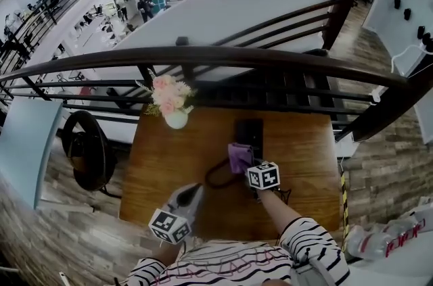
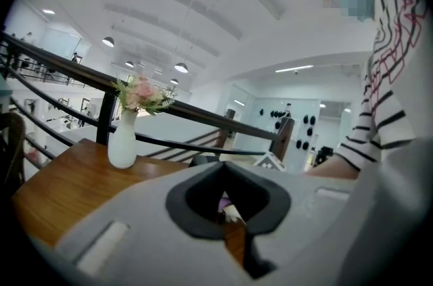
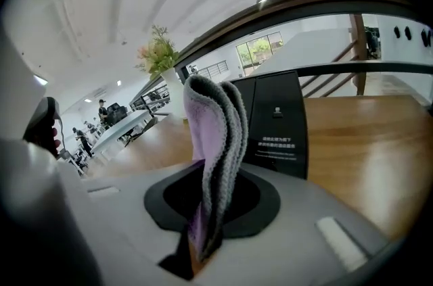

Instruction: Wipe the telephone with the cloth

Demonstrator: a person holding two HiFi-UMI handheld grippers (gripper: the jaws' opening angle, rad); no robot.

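Observation:
The black telephone (image 1: 249,131) lies flat on the wooden table (image 1: 308,170), its coiled cord (image 1: 215,175) looping to the left. My right gripper (image 1: 248,168) is shut on a folded purple cloth (image 1: 239,156), which rests at the phone's near end. In the right gripper view the cloth (image 3: 213,136) stands up out of the shut gripper (image 3: 205,237), with the telephone (image 3: 277,122) just behind it. My left gripper (image 1: 192,192) hovers over the table's near left part, apart from the phone. Its jaws are shut with nothing in them (image 2: 229,211).
A white vase of pink flowers (image 1: 173,104) stands at the table's far left, also seen in the left gripper view (image 2: 124,136). A dark wooden railing (image 1: 223,56) runs right behind the table. A black chair (image 1: 86,149) sits to the left.

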